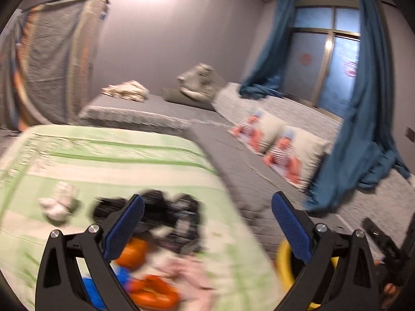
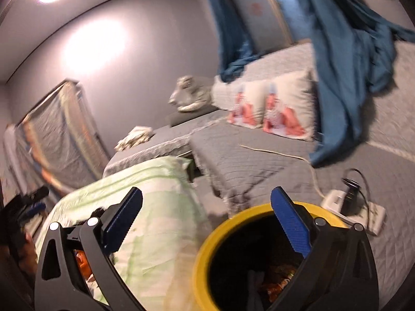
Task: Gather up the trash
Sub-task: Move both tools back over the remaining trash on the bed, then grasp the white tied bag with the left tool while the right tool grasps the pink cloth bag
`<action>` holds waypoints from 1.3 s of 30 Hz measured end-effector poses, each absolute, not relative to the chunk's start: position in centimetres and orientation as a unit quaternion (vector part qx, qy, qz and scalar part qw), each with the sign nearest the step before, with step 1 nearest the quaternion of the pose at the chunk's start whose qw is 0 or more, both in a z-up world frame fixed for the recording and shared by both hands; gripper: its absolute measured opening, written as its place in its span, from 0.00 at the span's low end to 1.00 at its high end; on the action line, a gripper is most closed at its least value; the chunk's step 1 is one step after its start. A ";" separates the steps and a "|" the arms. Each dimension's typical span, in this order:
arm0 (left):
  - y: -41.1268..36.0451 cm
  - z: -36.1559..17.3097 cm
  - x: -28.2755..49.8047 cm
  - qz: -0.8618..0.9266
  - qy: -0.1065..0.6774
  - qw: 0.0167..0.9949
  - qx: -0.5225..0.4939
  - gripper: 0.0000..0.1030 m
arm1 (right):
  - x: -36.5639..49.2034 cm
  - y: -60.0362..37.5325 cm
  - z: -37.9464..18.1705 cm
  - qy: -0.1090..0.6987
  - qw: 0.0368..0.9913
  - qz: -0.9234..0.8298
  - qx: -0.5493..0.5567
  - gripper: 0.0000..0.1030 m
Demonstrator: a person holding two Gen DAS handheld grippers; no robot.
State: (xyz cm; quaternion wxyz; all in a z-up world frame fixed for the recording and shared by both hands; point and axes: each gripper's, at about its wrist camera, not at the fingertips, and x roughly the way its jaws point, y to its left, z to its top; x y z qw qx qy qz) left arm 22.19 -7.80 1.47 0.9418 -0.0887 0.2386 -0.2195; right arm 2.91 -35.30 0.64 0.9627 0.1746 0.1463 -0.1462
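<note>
Left claw (image 1: pixel 207 215): jaws spread wide, nothing between them; it hangs over the near end of the green quilt (image 1: pixel 109 160), presumably lined up for a pick.
Right claw (image 2: pixel 206 212): also wide apart and empty-handed, poised over the mouth of the bin (image 2: pixel 205 256).
Trash: a blurred heap on the quilt under the left claw — black item (image 1: pixel 166 215), orange wrappers (image 1: pixel 150 292), something blue (image 1: pixel 124 277), pinkish crumple (image 1: pixel 189 280); a white wad (image 1: pixel 58 203) lies apart to the left (motion blur hides what each piece is).
Bin: yellow-rimmed, dark inside, standing just beside the quilt's edge; wrappers (image 2: pixel 277 277) already at the bottom, so some collecting looks done.
Why so placed: bin kept close to the pile, likely to make each carry short; wide jaws suit loose, crumpled stuff.
Not trash, by my reading: pillows (image 1: pixel 282 147), curtain (image 1: pixel 363 119), power strip (image 2: pixel 355 210) with plug on the grey bed (image 2: pixel 249 165).
Next, judged: close on the nearest wrapper.
</note>
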 end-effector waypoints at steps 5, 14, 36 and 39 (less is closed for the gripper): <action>-1.3 1.0 24.3 -0.142 0.227 0.959 -0.091 0.92 | 6.2 -30.9 0.9 0.161 0.974 -0.069 0.146 0.92; 5.6 -0.7 26.4 -0.065 0.228 0.967 -0.090 0.92 | 11.8 -23.2 1.1 0.194 0.977 0.000 0.084 0.92; 10.9 -7.9 33.5 -0.022 0.320 0.943 -0.089 0.92 | 18.9 -15.4 -4.7 0.323 0.941 0.103 0.017 0.92; 10.9 -8.8 34.3 -0.021 0.332 0.940 -0.079 0.92 | 19.1 -15.6 -5.4 0.332 0.936 0.114 0.025 0.92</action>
